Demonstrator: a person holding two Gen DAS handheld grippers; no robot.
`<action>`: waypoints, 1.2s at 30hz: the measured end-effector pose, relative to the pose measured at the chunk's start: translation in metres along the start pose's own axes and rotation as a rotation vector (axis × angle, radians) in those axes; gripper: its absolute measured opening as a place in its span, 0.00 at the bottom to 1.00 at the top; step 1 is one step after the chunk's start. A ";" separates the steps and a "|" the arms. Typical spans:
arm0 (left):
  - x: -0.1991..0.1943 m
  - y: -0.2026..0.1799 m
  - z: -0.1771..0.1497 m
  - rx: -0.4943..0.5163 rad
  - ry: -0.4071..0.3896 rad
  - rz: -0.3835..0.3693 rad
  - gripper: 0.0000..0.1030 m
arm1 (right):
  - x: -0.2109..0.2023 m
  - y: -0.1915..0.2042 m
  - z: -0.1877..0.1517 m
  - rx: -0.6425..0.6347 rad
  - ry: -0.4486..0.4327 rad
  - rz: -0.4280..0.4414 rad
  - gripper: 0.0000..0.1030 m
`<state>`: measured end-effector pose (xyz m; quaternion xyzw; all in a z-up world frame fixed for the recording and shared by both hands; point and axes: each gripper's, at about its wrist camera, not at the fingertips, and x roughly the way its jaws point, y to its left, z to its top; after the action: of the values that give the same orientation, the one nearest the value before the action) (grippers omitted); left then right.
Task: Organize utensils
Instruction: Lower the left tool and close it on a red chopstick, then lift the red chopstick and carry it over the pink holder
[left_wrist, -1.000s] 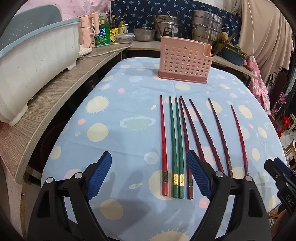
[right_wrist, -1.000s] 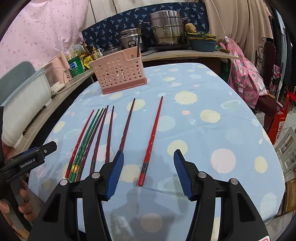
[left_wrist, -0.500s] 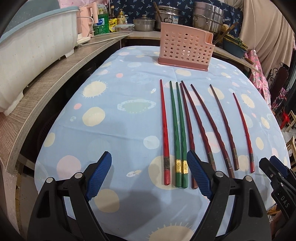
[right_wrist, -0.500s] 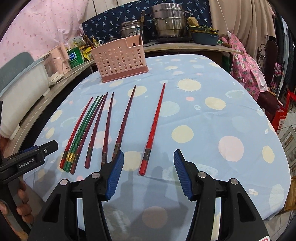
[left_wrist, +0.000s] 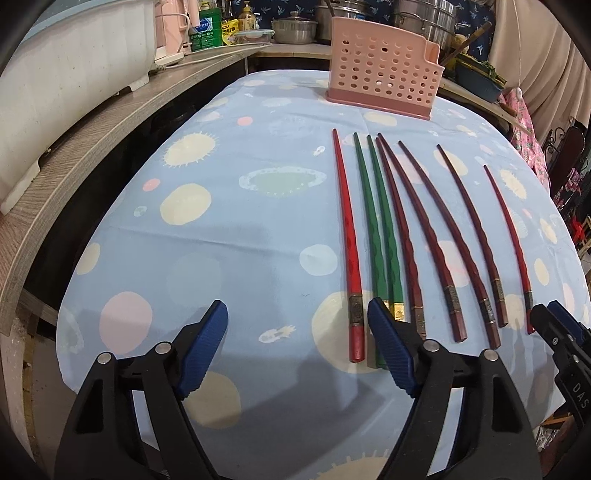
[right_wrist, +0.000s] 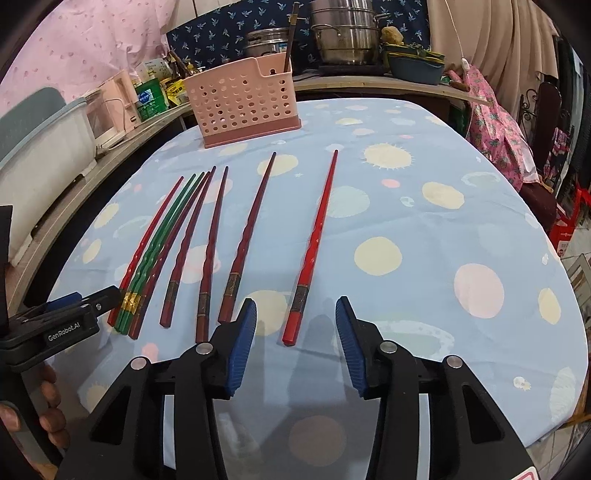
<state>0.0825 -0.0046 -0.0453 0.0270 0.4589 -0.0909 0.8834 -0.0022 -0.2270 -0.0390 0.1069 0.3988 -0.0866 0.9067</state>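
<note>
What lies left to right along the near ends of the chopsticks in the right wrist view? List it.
Left gripper → red chopstick → two green chopsticks → four dark red chopsticks, the rightmost → lone bright red chopstick, lined up between the open fingers of the right gripper.

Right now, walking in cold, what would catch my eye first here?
Probably the row of long red, green and maroon chopsticks lying side by side on the pale blue dotted tablecloth. Behind them stands a pink perforated plastic utensil basket. Nearest the camera, the open right gripper with blue pads frames one bright red chopstick.
</note>
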 end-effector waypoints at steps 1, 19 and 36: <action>0.002 0.000 -0.001 0.000 0.005 -0.001 0.69 | 0.001 0.000 0.000 -0.002 0.002 0.000 0.36; 0.000 0.002 0.000 -0.004 -0.008 -0.010 0.21 | 0.008 -0.004 -0.005 -0.021 -0.004 -0.027 0.09; -0.051 0.017 0.038 -0.039 -0.080 -0.075 0.07 | -0.052 -0.014 0.049 -0.006 -0.179 0.000 0.07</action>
<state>0.0873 0.0142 0.0173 -0.0113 0.4254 -0.1161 0.8974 -0.0058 -0.2493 0.0305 0.0958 0.3165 -0.0946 0.9390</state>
